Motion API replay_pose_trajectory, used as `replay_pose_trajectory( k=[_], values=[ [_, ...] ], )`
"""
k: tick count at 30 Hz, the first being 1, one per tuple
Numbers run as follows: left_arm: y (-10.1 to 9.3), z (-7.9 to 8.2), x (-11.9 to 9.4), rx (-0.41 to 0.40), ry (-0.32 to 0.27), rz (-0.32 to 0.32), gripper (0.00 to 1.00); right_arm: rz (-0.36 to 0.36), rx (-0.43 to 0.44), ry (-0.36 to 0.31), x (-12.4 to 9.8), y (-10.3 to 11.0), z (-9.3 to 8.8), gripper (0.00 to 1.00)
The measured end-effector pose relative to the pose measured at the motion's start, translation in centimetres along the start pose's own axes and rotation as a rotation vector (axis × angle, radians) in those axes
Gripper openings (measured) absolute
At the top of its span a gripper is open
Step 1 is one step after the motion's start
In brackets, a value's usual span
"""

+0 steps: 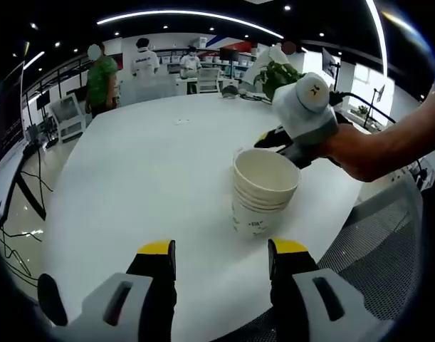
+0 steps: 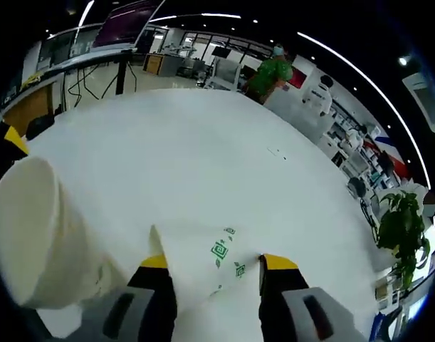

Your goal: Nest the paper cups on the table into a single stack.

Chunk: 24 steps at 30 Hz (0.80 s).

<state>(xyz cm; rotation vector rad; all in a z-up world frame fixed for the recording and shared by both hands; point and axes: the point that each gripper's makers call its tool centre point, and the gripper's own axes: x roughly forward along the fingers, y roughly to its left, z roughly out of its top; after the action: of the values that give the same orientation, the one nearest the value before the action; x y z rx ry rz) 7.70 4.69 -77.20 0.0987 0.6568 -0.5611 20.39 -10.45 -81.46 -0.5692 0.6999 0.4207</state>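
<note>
Cups nested; right gripper at the stack rim

Stack of paper cups stands upright on the white table, long axis vertical; right gripper just behind its rim, pinching a printed cup; left gripper near the stack, jaws spread, empty; potted plant well beyond.

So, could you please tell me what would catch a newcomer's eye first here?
The stack of paper cups standing upright near the edge of the white table, with the right gripper reaching in at its rim. In the right gripper view, a printed paper cup lies between that gripper's jaws.
</note>
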Motion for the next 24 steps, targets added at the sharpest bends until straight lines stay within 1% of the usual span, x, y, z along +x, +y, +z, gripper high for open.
replay_pose_trajectory(
  k=[6,10,12,13,14,16,17,18,22,24],
  values=[
    [-0.1,0.0,0.0,0.006,0.003,-0.003,0.51,0.001,0.018,-0.034,-1.2,-1.4,0.8,0.44],
    [-0.1,0.0,0.1,0.008,0.003,-0.003,0.51,0.021,0.02,-0.068,-2.2,-2.0,1.7,0.44],
    [0.0,0.0,0.1,0.006,0.003,-0.002,0.51,0.048,0.024,-0.089,-2.7,-2.2,2.2,0.44],
    [0.0,-0.1,0.1,0.005,0.004,-0.001,0.51,0.064,0.056,-0.108,-3.5,-2.4,2.7,0.44],
    [0.0,-0.1,0.1,0.006,0.003,0.0,0.51,0.067,0.065,-0.116,-3.8,-2.6,2.9,0.44],
    [0.0,0.0,0.1,0.007,-0.001,0.002,0.51,0.118,0.108,-0.134,-4.6,-2.4,3.4,0.44],
    [0.1,0.0,0.1,0.007,-0.001,0.004,0.51,0.116,0.106,-0.154,-5.2,-2.8,3.8,0.44],
    [0.1,0.0,0.1,0.007,-0.002,0.005,0.51,0.121,0.102,-0.155,-5.5,-2.8,3.8,0.44],
    [0.1,0.1,0.0,0.007,-0.007,0.005,0.51,0.188,0.102,-0.176,-6.5,-2.1,4.4,0.44],
    [0.1,0.1,0.1,0.008,-0.008,0.004,0.51,0.217,0.124,-0.184,-7.0,-1.8,4.6,0.44]
  ],
)
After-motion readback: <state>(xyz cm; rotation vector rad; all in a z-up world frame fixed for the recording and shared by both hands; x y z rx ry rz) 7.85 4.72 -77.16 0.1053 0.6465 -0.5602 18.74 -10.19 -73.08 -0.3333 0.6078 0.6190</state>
